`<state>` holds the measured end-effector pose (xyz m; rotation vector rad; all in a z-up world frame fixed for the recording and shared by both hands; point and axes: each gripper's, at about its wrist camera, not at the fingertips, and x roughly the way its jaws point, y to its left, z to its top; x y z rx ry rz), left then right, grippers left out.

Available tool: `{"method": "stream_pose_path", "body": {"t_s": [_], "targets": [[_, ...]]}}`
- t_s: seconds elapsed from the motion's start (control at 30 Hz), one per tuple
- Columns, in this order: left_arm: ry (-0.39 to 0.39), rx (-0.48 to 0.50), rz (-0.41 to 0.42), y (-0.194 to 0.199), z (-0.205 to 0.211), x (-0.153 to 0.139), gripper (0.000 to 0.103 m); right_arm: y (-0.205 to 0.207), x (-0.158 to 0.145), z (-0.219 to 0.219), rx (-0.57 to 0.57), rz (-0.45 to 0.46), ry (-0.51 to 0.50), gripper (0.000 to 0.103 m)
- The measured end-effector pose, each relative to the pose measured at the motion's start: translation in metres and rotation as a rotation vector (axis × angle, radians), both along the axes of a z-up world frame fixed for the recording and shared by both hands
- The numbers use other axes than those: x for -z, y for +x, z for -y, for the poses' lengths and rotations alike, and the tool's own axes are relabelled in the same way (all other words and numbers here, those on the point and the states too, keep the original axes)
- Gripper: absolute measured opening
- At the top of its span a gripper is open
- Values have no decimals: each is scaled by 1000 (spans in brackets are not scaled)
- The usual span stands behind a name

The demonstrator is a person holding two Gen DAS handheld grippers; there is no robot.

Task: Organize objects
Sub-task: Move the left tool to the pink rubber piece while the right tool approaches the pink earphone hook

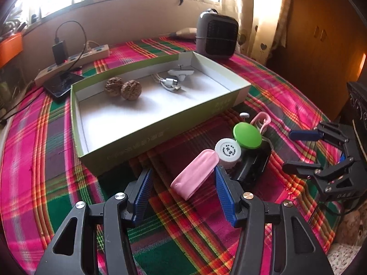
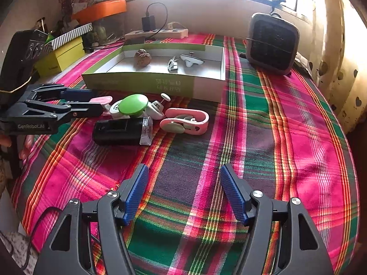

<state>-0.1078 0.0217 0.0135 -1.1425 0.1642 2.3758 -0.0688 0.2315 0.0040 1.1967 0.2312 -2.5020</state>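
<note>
One pink case [image 1: 195, 174] lies diagonal between spread left tongs [image 1: 183, 188].

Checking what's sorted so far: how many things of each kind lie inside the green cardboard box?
Brown wrinkled walnuts: 2
White coiled charging cable: 1
White plastic gadget with a thin stem: 1
Total: 4 in the green cardboard box

Open right hand-held gripper [image 2: 183, 192] above plaid cloth [image 2: 286, 137], short of pink clip [image 2: 201, 123].
</note>
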Motion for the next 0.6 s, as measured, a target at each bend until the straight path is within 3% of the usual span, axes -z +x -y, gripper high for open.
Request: {"method": "stream_pose_path", "body": {"t_s": [0.3, 0.6], "targets": [[-11, 25, -6, -1, -6, 0, 53, -6, -3, -5, -25, 10, -21, 65], [2, -13, 0, -3, 0, 0, 38, -32, -17, -4, -64, -42, 36, 65]]}}
